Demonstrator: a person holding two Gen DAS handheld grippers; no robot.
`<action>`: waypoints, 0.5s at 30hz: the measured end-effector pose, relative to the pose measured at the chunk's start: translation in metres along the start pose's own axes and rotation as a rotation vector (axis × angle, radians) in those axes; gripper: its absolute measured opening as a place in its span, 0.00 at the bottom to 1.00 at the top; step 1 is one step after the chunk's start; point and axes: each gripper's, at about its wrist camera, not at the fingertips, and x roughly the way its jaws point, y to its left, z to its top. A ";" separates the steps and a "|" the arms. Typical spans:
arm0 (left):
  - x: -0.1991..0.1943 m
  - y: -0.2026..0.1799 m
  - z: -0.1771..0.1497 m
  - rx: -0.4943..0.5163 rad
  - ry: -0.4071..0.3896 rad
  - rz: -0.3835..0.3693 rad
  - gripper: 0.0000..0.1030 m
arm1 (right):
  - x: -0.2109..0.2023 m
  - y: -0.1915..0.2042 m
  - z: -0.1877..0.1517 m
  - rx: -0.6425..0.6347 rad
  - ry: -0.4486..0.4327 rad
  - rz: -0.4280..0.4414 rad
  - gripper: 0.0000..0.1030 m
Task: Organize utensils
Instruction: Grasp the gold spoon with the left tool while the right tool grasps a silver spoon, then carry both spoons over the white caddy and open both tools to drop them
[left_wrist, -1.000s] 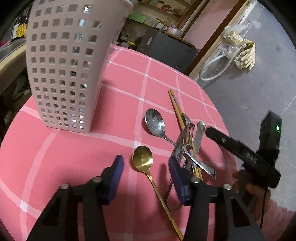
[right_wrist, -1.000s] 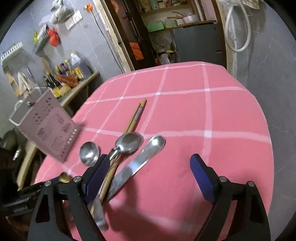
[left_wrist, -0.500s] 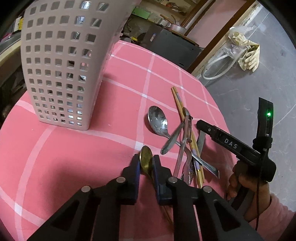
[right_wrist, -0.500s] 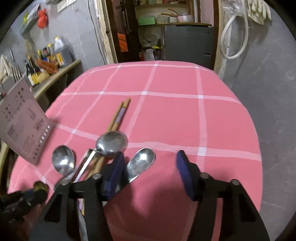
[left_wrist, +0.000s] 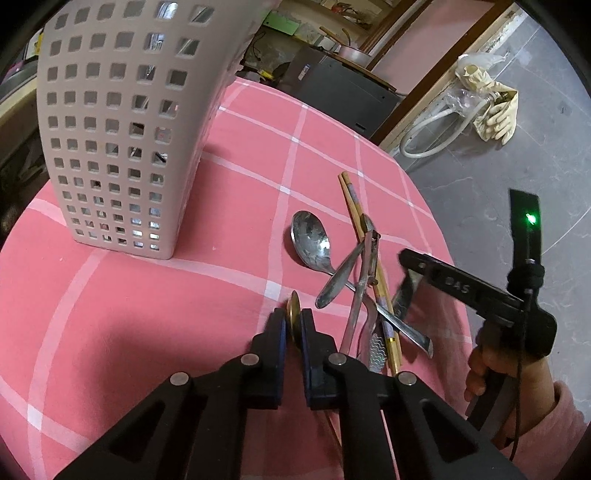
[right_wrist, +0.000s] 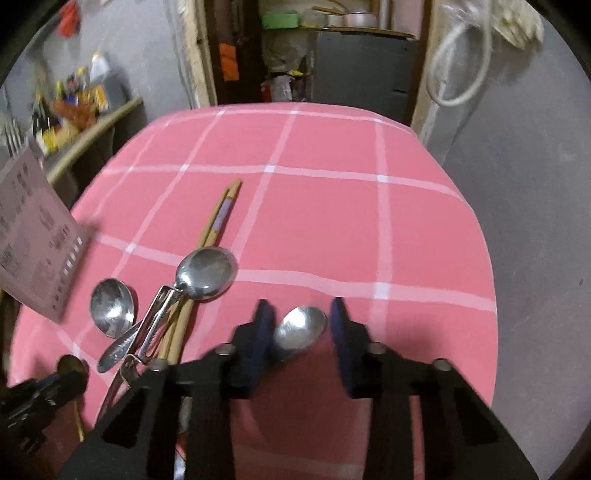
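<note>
Left wrist view: the left hand-held gripper (left_wrist: 293, 326), low in the middle, pinches the gold spoon (left_wrist: 294, 309). A basket (left_wrist: 122, 122) stands upper left on the pink counter (left_wrist: 129, 314).

Right wrist view: the right hand-held gripper (right_wrist: 301, 325) has just been closing around a silver spoon (right_wrist: 301, 328); its pads do not press it.

The only lettering that could be read was "DAS", raised in black on the black arm of the right gripper (left_wrist: 408, 291), seen from the left wrist camera. A label on the grey cabinet (left_wrist: 334, 86) beyond the worktop was too small to read. The bottles (right_wrist: 79, 99) on the shelf in the right wrist view were too blurred for any label.
</note>
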 end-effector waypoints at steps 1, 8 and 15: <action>-0.001 -0.001 0.000 0.004 0.000 -0.005 0.06 | -0.002 -0.009 -0.004 0.036 -0.006 0.036 0.14; -0.007 -0.011 0.003 0.029 0.018 -0.057 0.04 | -0.012 -0.050 -0.028 0.243 -0.036 0.249 0.04; -0.027 -0.025 0.009 0.091 0.006 -0.105 0.04 | -0.027 -0.054 -0.045 0.321 -0.069 0.315 0.03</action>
